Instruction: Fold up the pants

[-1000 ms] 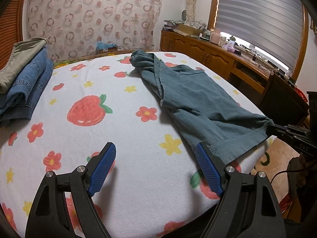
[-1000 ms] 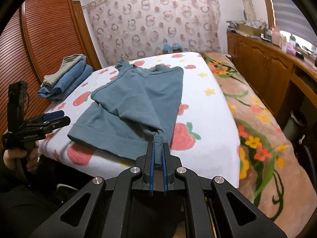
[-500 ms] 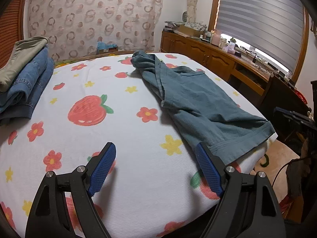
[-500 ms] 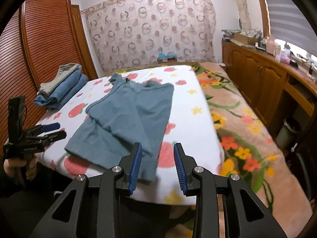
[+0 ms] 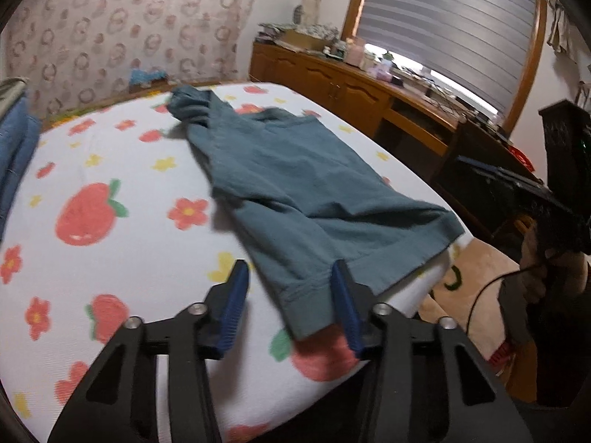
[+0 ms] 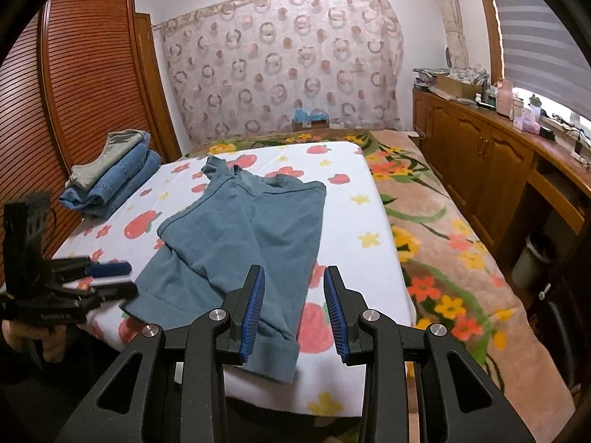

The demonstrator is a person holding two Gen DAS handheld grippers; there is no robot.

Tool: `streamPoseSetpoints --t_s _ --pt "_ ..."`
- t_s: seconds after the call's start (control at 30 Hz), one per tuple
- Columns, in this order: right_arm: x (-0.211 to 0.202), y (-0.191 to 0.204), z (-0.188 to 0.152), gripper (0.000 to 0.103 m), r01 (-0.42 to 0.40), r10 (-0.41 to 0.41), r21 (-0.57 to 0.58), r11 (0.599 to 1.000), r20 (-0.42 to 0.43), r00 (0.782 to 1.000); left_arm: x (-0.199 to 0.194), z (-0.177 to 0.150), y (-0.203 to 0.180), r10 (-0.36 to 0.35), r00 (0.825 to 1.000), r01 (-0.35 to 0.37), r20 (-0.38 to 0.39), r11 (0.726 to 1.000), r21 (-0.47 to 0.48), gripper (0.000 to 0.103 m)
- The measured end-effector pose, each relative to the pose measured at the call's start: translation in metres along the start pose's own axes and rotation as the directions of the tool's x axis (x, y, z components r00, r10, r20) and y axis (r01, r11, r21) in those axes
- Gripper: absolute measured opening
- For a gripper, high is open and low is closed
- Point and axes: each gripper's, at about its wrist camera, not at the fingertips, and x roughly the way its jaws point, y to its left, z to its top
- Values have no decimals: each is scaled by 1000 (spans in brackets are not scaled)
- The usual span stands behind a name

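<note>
Pants: teal-grey cotton pants (image 6: 240,236) lie flat on the white strawberry-print bedspread (image 6: 354,221), cuffs at its near edge.
Left gripper (image 5: 288,295): jaws closing, one cuff corner between them, not yet pinched.
Right gripper (image 6: 293,306): released, jaws apart above the other cuff.

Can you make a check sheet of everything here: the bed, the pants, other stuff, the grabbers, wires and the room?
Surface: strawberry sheet over a flowered blanket.
Job's things: teal pants lying flat, hem at the near edge.
Clutter: stack of folded clothes at the far left corner.
Grippers: left gripper has jaws closing around the hem corner, not yet pinching; right gripper open, holding nothing.
Cables: black cable hanging by the right handle.
Surroundings: patterned curtain, wooden wardrobe, cluttered wooden cabinets, window blind.
</note>
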Motion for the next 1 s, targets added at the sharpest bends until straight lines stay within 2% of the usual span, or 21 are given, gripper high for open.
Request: streamPoseSetpoints --t_s 0.17,0.23,0.4,0.53,0.63,0.77,0.83,0.9,1.0 --pt "3 -1 -2 34 2 -2 -1 1000 -4 1000 9 -1 -2 -45 999 45 -28 999 -10 41" --pt "4 -3 -2 34 4 -4 0 1000 -9 1000 9 -2 -4 -53 998 53 -31 999 -6 37" --pt "7 -4 -2 34 9 -9 10 1000 -17 1000 6 -2 -5 -34 999 34 -6 999 13 14" --pt "8 -5 -2 34 10 -10 15 1000 -23 1000 -8 0 2 -39 998 40 45 999 -15 14" --pt "10 -6 -2 34 10 -10 18 1000 -28 1000 -5 0 6 -33 999 34 13 999 -28 14" --pt "11 -4 0 34 4 -4 13 1000 -30 1000 4 -3 9 -12 1000 11 -27 999 -37 20" --pt "12 -2 2 34 -1 1 5 1000 -30 1000 2 -4 12 3 1000 -4 -22 999 -50 27" --pt "15 1 4 34 -8 8 -9 1000 -31 999 -1 -4 15 15 1000 -16 -12 998 -59 41" --pt "20 9 10 34 -23 22 -36 999 -31 999 -9 -3 25 34 999 -32 23 996 -81 52"
